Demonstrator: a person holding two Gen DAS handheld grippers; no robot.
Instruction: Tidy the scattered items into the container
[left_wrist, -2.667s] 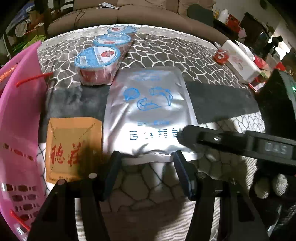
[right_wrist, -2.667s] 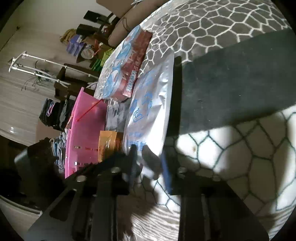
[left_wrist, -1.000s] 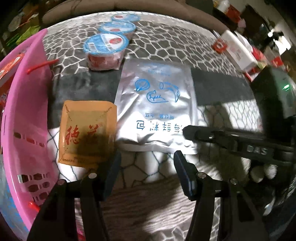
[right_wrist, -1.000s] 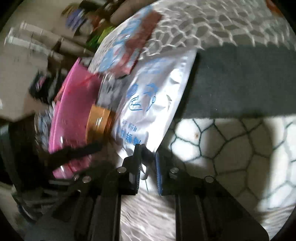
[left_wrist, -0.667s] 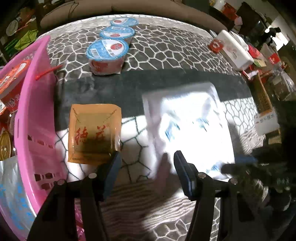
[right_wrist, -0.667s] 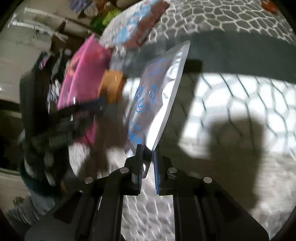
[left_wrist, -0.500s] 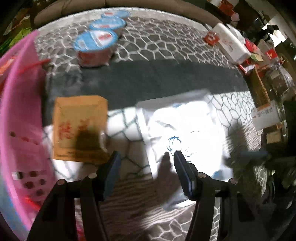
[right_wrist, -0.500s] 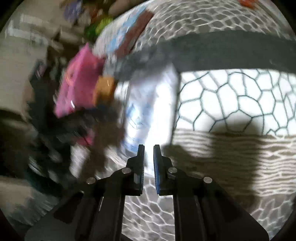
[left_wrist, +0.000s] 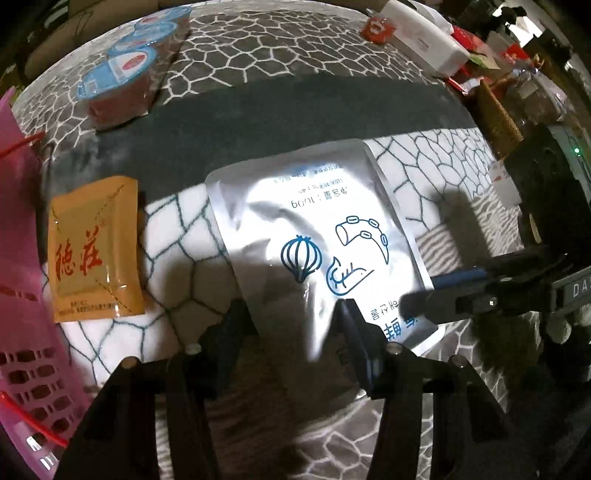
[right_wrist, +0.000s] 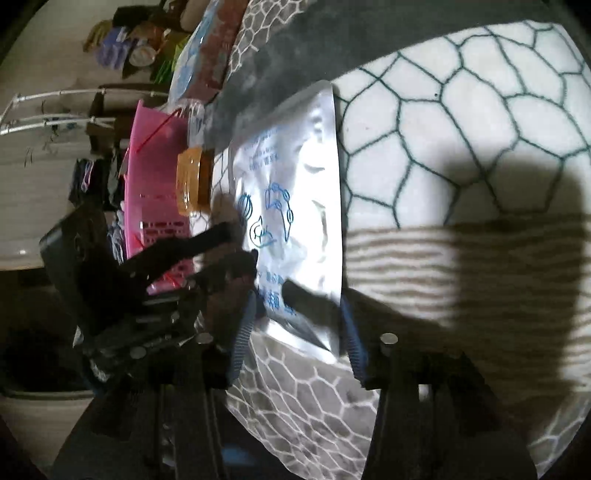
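A silver foil pouch with blue drawings lies flat on the patterned cloth; it also shows in the right wrist view. My left gripper is open, its fingers straddling the pouch's near edge. My right gripper is open at the pouch's near corner; it reaches in from the right in the left wrist view. An orange sachet lies left of the pouch. The pink basket stands at the far left.
Three sealed jelly cups sit in a row at the back left. A white box and a small red packet lie at the back right. Clutter and a wicker basket stand beyond the right edge.
My right gripper gripped the pouch, lifted it, flipped it over toward the right, then opened and let it go. The pouch now lies nearer, its print reversed.
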